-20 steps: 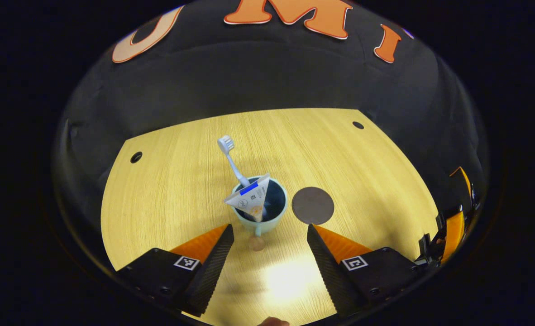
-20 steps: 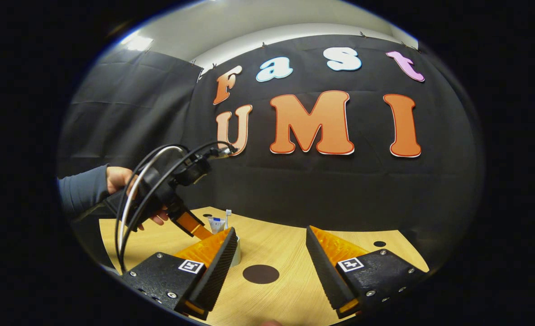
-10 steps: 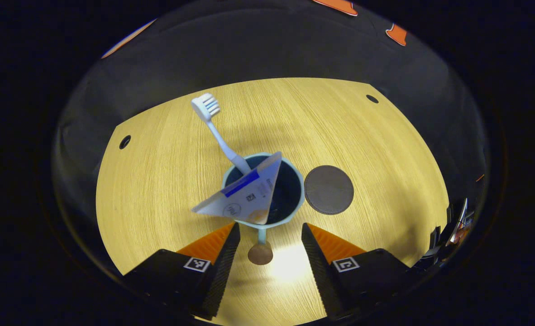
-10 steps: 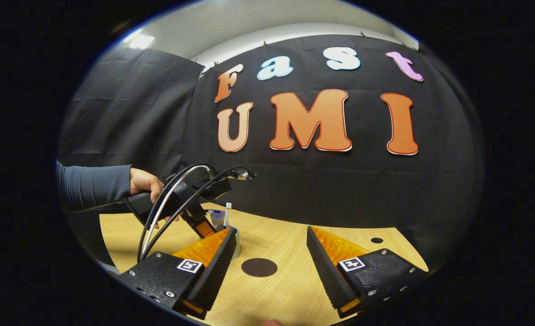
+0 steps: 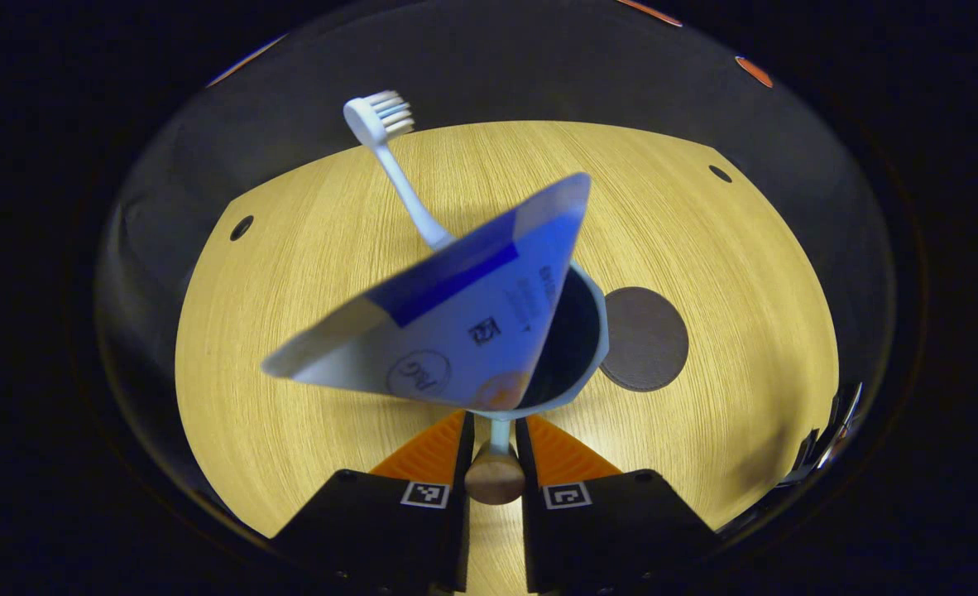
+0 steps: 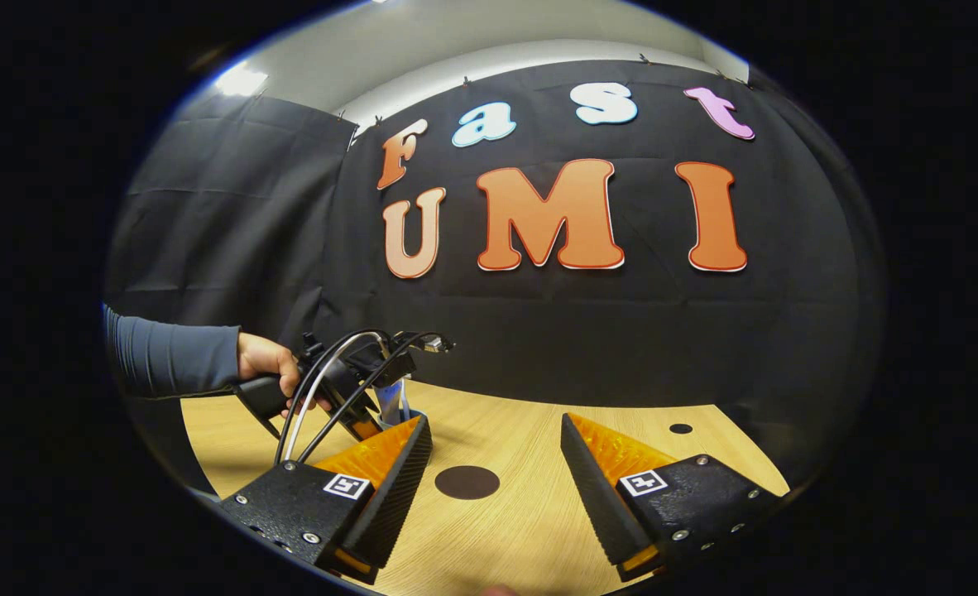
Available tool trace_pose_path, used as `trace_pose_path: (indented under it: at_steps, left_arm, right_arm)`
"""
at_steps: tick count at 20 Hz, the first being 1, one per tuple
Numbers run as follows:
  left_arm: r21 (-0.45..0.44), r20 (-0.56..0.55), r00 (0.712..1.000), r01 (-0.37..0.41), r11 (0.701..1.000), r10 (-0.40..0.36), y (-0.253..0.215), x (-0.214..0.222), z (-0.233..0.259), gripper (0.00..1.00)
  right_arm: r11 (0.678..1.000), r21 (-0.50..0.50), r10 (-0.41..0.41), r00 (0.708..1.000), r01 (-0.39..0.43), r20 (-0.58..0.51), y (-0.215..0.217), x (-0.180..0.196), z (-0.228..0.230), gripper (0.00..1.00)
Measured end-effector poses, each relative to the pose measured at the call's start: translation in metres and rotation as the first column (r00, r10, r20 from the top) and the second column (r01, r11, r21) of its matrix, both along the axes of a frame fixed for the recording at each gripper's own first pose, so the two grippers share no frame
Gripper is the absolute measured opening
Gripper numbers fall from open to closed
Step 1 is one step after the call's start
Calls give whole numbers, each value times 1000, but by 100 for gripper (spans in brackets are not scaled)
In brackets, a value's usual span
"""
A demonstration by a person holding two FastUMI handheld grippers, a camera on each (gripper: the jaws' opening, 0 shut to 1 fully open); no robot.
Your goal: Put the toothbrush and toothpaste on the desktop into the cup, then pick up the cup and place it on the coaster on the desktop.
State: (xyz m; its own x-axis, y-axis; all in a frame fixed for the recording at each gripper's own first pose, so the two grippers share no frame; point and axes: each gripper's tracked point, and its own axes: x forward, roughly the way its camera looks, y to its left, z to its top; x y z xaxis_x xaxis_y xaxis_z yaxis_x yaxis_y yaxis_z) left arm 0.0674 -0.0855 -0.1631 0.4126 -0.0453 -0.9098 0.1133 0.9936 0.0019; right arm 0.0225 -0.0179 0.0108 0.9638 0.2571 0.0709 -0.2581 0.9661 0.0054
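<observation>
My left gripper (image 5: 495,434): clenched on the cup (image 5: 586,331) by its handle. Cup on the desk (image 5: 290,248), holding the toothpaste (image 5: 448,314) and toothbrush (image 5: 394,157), both leaning out. Coaster (image 5: 644,338): just beside the cup, bare. My right gripper (image 6: 496,463): released, above the desk, well apart from the cup.

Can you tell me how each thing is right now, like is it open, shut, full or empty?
Light blue cup with a dark inside: upright on the wooden table, holding both items.
White toothbrush: standing in the cup, head up, leaning.
White and blue toothpaste tube: in the cup, sticking out.
Round dark brown coaster: bare, beside the cup.
Left gripper: shut on the cup's handle.
Right gripper: open, holding nothing.
</observation>
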Motion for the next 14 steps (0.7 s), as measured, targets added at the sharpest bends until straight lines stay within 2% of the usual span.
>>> trace_pose_path:
  at_steps: [6, 7, 14]
  left_arm:
    - [-14, 86, 996, -21, 1000, 23, -29, -32, 29, 22]
    - [-21, 98, 995, -22, 1000, 24, -23, -17, 23, 22]
    - [-39, 171, 985, 27, 999, -20, -31, -25, 36, 22]
  right_arm:
    - [1000, 16, -21, 1000, 21, 7, -6, -8, 0, 94]
    - [1000, 19, -23, 1000, 22, 8, -7, -9, 0, 94]
    - [999, 25, -40, 999, 40, 18, -14, -17, 5, 94]
